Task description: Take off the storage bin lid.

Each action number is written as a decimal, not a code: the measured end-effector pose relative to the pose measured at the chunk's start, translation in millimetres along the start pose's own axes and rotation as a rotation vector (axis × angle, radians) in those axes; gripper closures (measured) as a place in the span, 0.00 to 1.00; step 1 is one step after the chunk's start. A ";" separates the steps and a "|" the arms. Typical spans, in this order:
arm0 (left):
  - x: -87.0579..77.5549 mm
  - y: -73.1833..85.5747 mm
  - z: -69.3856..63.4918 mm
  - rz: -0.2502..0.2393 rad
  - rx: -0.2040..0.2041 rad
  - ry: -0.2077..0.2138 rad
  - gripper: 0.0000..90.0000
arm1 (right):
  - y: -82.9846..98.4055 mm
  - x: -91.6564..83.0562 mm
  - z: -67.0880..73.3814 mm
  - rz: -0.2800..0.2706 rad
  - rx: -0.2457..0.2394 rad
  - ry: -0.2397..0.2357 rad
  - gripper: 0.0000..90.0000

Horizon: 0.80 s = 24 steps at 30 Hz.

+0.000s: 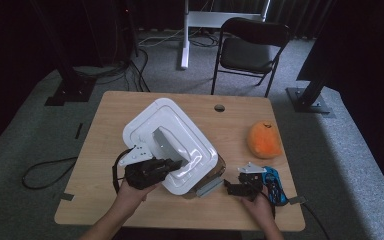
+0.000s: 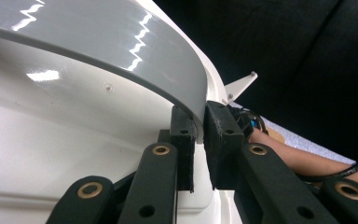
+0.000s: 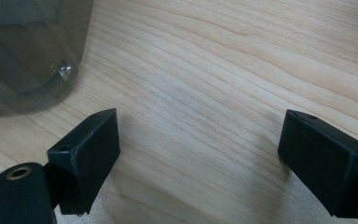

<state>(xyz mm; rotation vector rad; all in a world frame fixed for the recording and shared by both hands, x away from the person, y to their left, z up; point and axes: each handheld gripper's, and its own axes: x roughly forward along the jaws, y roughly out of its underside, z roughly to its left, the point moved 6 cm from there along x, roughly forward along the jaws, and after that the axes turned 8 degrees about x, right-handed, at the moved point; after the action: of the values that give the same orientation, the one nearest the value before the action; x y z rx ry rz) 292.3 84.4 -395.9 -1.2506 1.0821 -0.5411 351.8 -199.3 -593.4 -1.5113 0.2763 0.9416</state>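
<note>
The room is dark-curtained, with grey carpet on the floor (image 1: 25,150) and a black folding chair (image 1: 250,50) standing well behind the far edge of the bench (image 1: 105,200). Black stand bases sit on the floor at both far corners, clear of the bench top.

The bench is light wood with a cable hole (image 1: 219,107) near its far edge. Its left third and far right corner are bare; the near edge is taken by the person's forearms.

The white lid (image 1: 167,142), a large rounded rectangle with a grey handle (image 1: 166,144) across its middle, lies tilted over a clear container (image 1: 219,169), at centre bench. In the left gripper view the lid surface is glossy, with a grey curved band.

An orange plush toy (image 1: 264,140) rests near the right edge, well apart from the lid. A blue game controller (image 1: 274,185) lies at the near right corner, just beside the right gripper.

The left gripper (image 1: 167,166) has its jaws closed tight on the grey band of the lid. The right gripper (image 1: 230,187) rests low over the bench, jaws standing wide apart with nothing between them, the clear container just beside.
</note>
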 end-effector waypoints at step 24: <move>-37.3 18.2 9.0 0.052 0.000 -0.016 0.94 | -0.2 0.3 0.0 0.000 0.002 0.002 0.13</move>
<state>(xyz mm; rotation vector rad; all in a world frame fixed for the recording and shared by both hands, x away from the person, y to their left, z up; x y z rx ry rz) 280.0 124.8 -400.2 -1.2214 1.0980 -0.4913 352.1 -199.1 -593.5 -1.5104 0.2787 0.9397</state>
